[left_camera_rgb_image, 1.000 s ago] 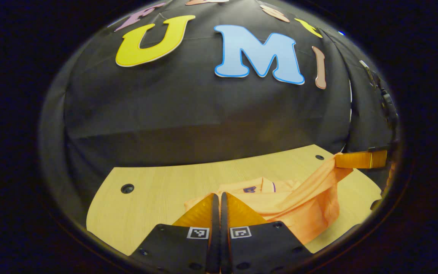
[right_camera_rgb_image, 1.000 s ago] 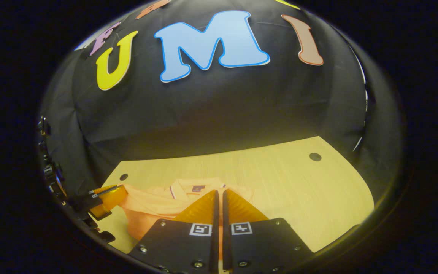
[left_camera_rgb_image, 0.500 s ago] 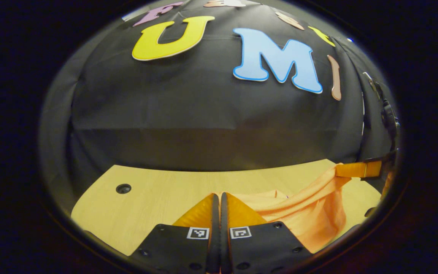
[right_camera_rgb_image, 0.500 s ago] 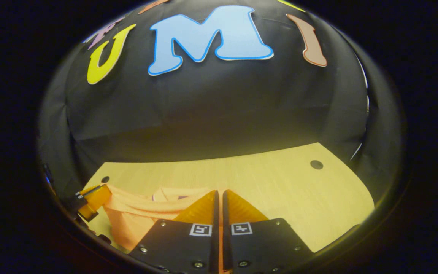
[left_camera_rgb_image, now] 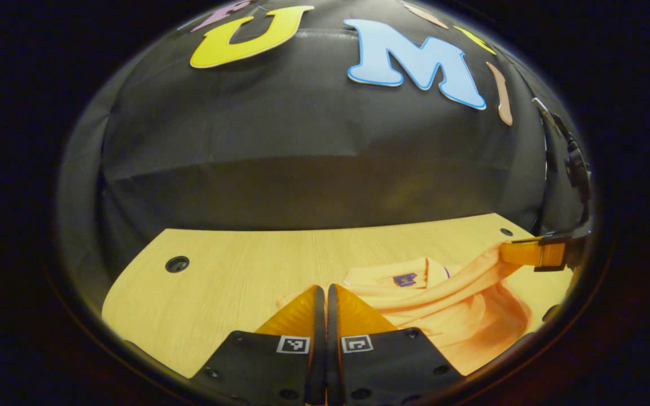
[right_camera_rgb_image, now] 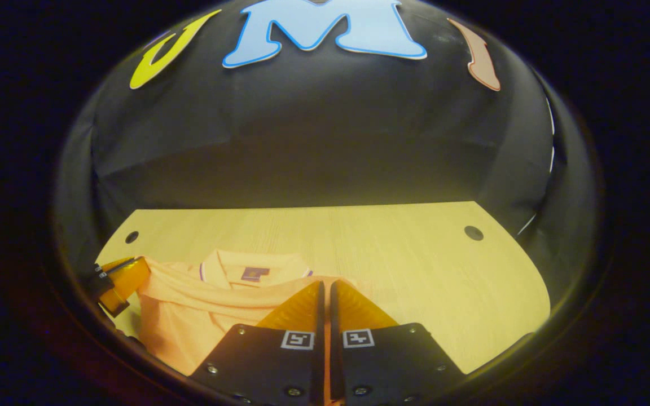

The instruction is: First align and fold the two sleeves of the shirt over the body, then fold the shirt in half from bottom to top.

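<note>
Left gripper view: left claw (left_camera_rgb_image: 326, 299) at the bottom, fingers pressed together with a thin strip of orange cloth between them, so clamped on the shirt (left_camera_rgb_image: 449, 307). Shirt lying on the pale wooden desk (left_camera_rgb_image: 235, 282), collar (left_camera_rgb_image: 409, 273) and its small dark tag toward the far side. Right claw (left_camera_rgb_image: 534, 252) at the right edge, also pinched on cloth, a taut band of fabric running from it down toward the collar and a loose hanging fold sagging beneath.

Right gripper view: right claw (right_camera_rgb_image: 326, 298) closed to a sliver, orange cloth in the gap. Collar (right_camera_rgb_image: 254, 265) lying flat on the desk (right_camera_rgb_image: 415, 254) just beyond, with a lifted edge of the shirt (right_camera_rgb_image: 189, 316) stretched across in front of it to the left claw (right_camera_rgb_image: 119, 282) at the left rim. Both claws held apart, the cloth edge spanning between them, raised off the desk and close to the collar.

Judged from this: sleeves not seen sticking out at either side, so likely lying over the body, though the raised cloth hides most of it and that cannot be confirmed. Edge held by both claws looks like the hem, brought up near the collar, which fits the bottom-to-top fold well underway. Left to do, on that reading: lay the held edge down level with the collar, square at both corners, with the sagging fold on the right flattened, then release both claws
</note>
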